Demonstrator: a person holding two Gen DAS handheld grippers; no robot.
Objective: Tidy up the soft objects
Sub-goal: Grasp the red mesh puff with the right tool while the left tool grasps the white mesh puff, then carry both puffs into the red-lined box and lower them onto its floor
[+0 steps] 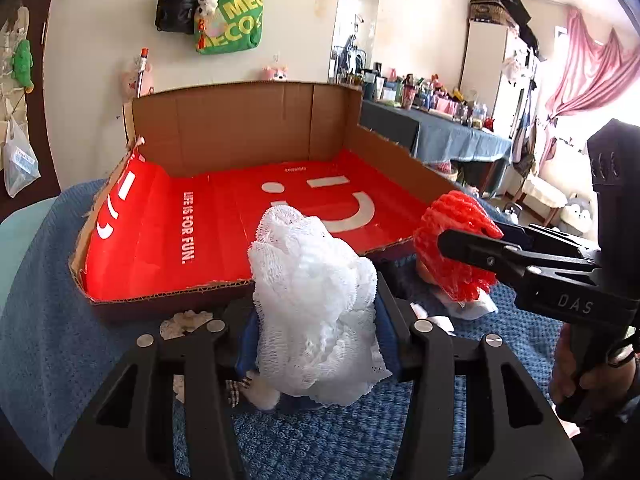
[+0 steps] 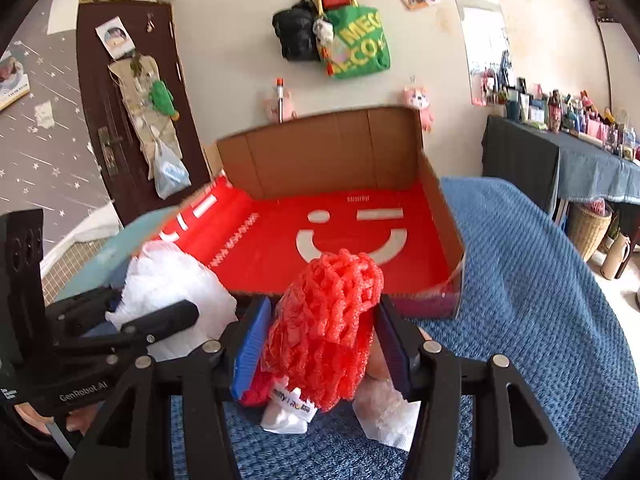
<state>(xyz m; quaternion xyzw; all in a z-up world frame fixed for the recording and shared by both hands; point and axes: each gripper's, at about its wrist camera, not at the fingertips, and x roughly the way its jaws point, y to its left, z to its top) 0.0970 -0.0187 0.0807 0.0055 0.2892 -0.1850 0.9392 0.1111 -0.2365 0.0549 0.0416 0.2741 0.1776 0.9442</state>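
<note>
Centre of each wrist view: my left hand-held gripper (image 1: 316,344) pinches the white mesh puff (image 1: 312,300), my right hand-held gripper (image 2: 324,344) the red foam net (image 2: 324,320), both before the open box (image 2: 436,216). Light, squashy (snag-prone); I grip mid-bulk.

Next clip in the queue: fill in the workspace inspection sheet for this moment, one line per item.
Surface: blue blanket spread under everything.
Job's things: white mesh puff and red foam net, both in front of the cardboard box; the box's red floor is bare.
Clutter: white paper scraps and bits of fabric on the blanket beneath the claws.
Grippers: left claw shut on the white mesh puff; right claw shut on the red foam net; neither is in the box yet.
Cables: nothing seen.
Surroundings: green bag and black bag on the wall, crowded side table, pink curtain, brown door.
</note>
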